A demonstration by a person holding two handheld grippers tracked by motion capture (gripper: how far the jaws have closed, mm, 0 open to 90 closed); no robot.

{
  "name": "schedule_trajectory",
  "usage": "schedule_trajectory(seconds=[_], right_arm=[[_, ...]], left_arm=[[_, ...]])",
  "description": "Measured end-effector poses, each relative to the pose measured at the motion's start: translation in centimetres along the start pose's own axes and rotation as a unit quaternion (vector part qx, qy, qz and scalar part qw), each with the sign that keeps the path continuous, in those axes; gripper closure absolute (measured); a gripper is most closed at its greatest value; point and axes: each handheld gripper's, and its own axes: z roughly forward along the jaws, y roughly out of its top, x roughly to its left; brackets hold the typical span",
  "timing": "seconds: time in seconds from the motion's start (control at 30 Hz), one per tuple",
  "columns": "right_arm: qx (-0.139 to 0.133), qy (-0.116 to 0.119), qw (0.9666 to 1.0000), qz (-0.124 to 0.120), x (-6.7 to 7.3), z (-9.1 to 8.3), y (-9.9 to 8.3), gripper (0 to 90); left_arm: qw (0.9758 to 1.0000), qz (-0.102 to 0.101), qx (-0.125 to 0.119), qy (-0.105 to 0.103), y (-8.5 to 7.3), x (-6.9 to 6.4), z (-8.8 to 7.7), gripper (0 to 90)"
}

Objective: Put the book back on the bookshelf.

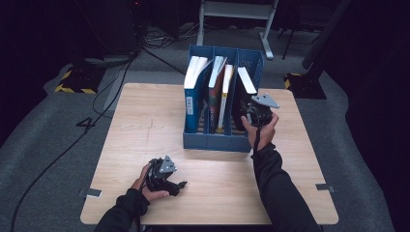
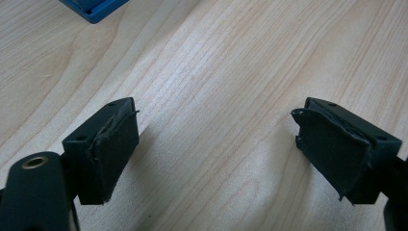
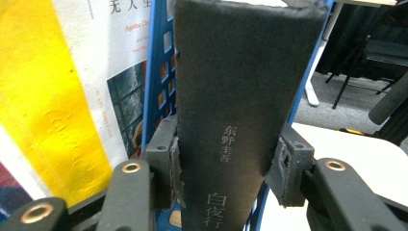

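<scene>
A blue rack (image 1: 217, 142) with three compartments stands at the far middle of the wooden table (image 1: 145, 125). A thick black book (image 1: 240, 99) stands upright in its rightmost compartment, spine toward me. My right gripper (image 1: 252, 112) is shut on that spine (image 3: 226, 96), one pad pressed to each side low on the book. A blue-spined book (image 1: 191, 104) and a yellow-and-white book (image 1: 225, 96) fill the other compartments. My left gripper (image 1: 174, 181) rests near the table's front edge. Its jaws stand wide open (image 2: 216, 144) over bare wood with nothing between them.
A corner of the blue rack (image 2: 94, 9) shows far off in the left gripper view. Beyond the table stand a white desk frame (image 1: 237, 12) and a black-and-yellow base (image 1: 77, 79), with cables (image 1: 111, 92) on the grey floor. Metal brackets (image 1: 325, 186) sit at the table's front corners.
</scene>
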Motion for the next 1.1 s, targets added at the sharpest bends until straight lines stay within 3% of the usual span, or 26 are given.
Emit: schedule_trajectory(seconds=[0.33,0.73,1.1], right_arm=[[0.014,0.006,0.9999,-0.004,0.0,0.3,0.4,51.6],[0.030,0.040,0.9985,-0.023,-1.0,-0.2,0.3,49.6],[0.042,0.070,0.9951,-0.056,-2.1,-1.7,0.4,50.3]], left_arm=[[1.0000,0.003,0.001,-0.003,0.1,0.0,0.1,14.7],[1.0000,0.000,0.000,0.001,0.0,-0.1,0.0,14.8],[1.0000,0.000,0.000,0.001,0.0,-0.1,0.0,14.8]])
